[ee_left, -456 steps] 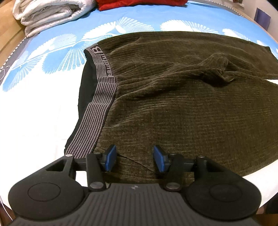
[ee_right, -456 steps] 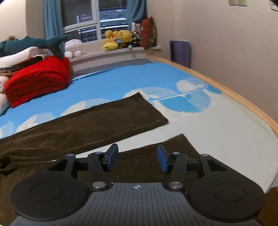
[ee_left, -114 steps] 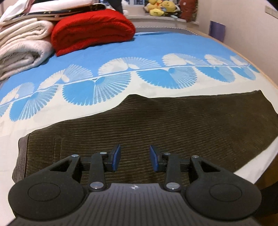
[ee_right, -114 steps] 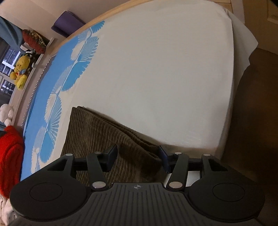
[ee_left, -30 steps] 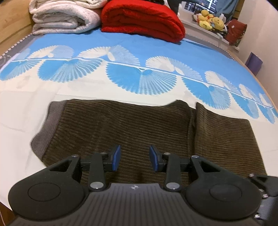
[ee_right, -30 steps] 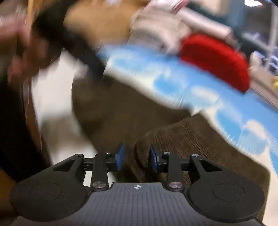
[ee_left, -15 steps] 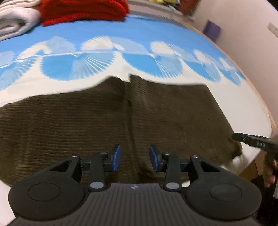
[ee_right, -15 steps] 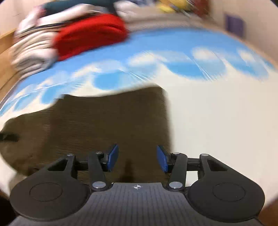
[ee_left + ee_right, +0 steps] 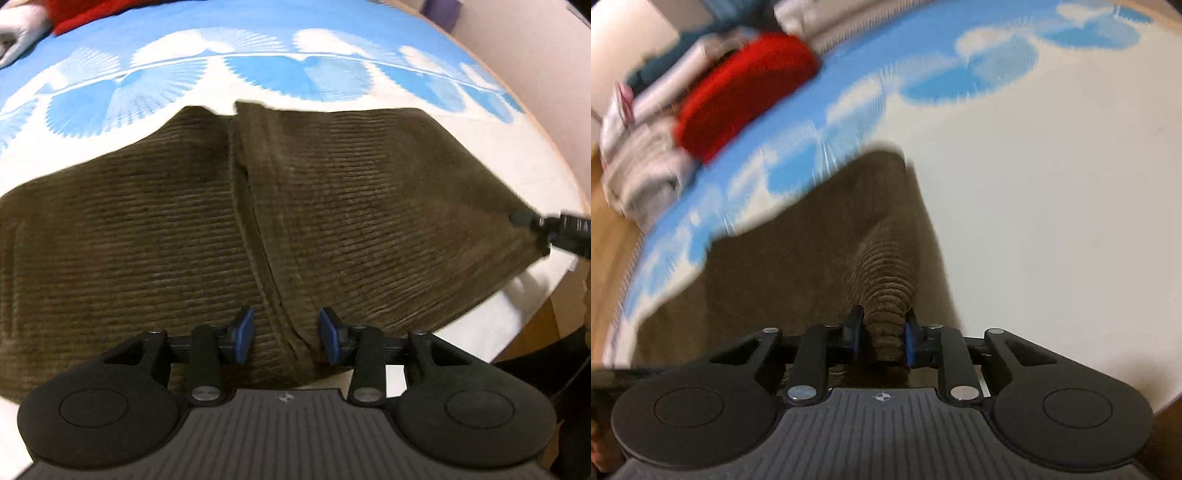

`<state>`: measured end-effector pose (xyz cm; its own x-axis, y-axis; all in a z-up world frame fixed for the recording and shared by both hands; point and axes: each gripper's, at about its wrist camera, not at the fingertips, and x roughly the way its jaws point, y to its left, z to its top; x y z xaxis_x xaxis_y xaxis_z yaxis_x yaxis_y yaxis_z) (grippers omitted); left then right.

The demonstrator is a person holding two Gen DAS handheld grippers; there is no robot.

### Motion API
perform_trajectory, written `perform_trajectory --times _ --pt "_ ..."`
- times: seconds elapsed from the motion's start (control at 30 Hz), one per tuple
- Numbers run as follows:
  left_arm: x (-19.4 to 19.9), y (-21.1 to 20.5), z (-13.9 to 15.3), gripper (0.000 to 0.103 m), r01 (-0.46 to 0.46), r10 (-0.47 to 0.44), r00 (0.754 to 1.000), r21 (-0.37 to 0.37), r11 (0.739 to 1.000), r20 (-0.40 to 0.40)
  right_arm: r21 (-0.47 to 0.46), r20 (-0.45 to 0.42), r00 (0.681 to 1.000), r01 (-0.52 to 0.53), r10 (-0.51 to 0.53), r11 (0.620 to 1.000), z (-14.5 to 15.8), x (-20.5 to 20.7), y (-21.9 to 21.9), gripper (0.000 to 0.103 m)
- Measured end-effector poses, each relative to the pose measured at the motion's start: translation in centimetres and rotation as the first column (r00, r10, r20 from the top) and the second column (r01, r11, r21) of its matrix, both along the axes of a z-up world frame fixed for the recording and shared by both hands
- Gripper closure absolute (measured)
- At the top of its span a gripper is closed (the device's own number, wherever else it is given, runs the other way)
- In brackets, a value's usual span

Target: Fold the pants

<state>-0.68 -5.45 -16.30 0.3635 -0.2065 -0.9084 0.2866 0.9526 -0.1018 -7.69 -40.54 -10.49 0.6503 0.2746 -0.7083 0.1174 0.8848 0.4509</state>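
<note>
The dark olive corduroy pants [image 9: 155,236] lie folded on the bed, with the leg end laid over the upper part along an edge [image 9: 255,229] running up the middle. My left gripper [image 9: 286,336] is open and empty, low over the near edge of the pants at that folded edge. My right gripper [image 9: 882,338] is shut on a bunched corner of the pants [image 9: 886,284]. It also shows in the left wrist view [image 9: 532,225], pinching the right corner of the fabric near the bed's edge.
The bed sheet [image 9: 258,66] is blue and white with fan patterns. A red folded blanket [image 9: 738,96] and pale folded bedding [image 9: 642,173] lie at the head of the bed. The wooden bed edge [image 9: 554,129] and a wall run along the right.
My right gripper has closed on the right corner of the folded pants; half a second ago it was open above them. My left gripper has come lower over the fold edge.
</note>
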Motion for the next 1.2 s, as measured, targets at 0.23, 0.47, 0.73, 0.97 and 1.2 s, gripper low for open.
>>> perform_trajectory --times 0.23,0.47,0.73,0.97,1.2 --pt "0.0 -1.4 0.7 0.059 0.059 -0.058 0.997 -0.015 0.998 0.056 -0.059 -0.115 0.985 0.122 -0.129 0.991 -1.3 -0.7 -3.1 0.077" --pt "0.1 -2.7 -0.9 0.059 0.136 -0.136 0.991 0.028 0.99 0.002 -0.274 0.119 0.992 0.072 -0.04 0.959 2.5 -2.3 -0.4 0.073" --pt "-0.2 1.1 0.6 0.059 0.002 -0.003 0.997 0.011 1.0 0.072 -0.327 -0.071 0.991 -0.135 0.118 0.935 0.1 0.0 3.1 0.075" --pt "-1.3 11.6 3.6 0.049 -0.335 0.358 0.924 -0.166 0.928 0.137 -0.34 0.21 0.951 -0.147 0.227 0.929 8.6 0.5 4.9 0.068" --pt "-3.4 22.6 2.9 0.036 -0.614 0.633 0.773 -0.197 0.764 0.047 -0.316 0.252 0.948 -0.11 0.195 0.942 8.9 3.2 6.3 0.059"
